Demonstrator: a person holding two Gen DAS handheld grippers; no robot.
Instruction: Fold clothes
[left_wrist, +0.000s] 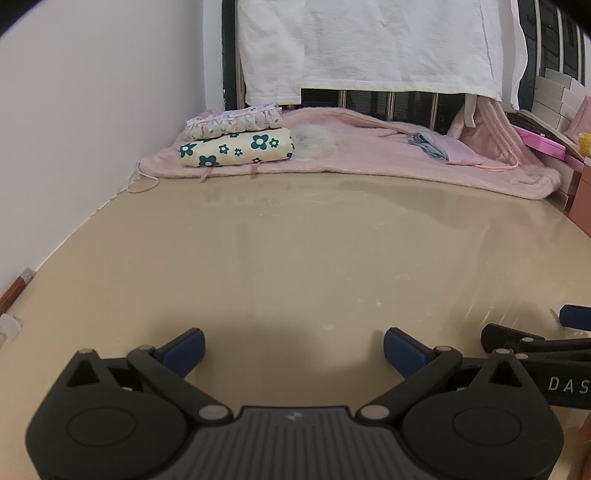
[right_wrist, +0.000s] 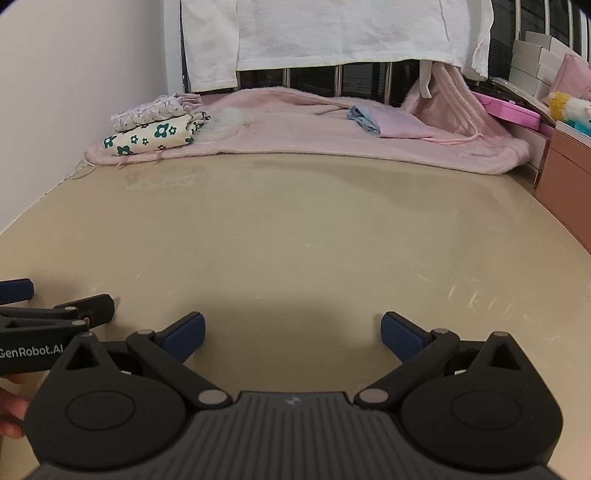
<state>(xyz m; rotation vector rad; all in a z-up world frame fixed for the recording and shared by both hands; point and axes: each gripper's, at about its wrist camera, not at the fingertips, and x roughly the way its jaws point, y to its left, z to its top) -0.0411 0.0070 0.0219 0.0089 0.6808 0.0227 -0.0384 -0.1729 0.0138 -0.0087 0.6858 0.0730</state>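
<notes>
Left tool (left_wrist: 294, 349) and right tool (right_wrist: 293, 334) hovered wide apart-jawed, empty, over the desk's (left_wrist: 295, 258) near edge. Folded floral clothes (left_wrist: 236, 147) lay stacked at the far left corner on a pink blanket (left_wrist: 369, 155).

Both matte black plastic grippers, left (left_wrist: 294, 350) and right (right_wrist: 293, 334), have blue rubbery fingertip pads (left_wrist: 400, 347), silver pivot pins, ribbed grey bodies, white lettering.

A home, likely a bedroom corner: white towels (left_wrist: 369, 44) draped over window bars, a fluffy pink blanket (right_wrist: 314, 125), folded floral clothes (left_wrist: 236, 149) on a beige tabletop (left_wrist: 295, 251).
</notes>
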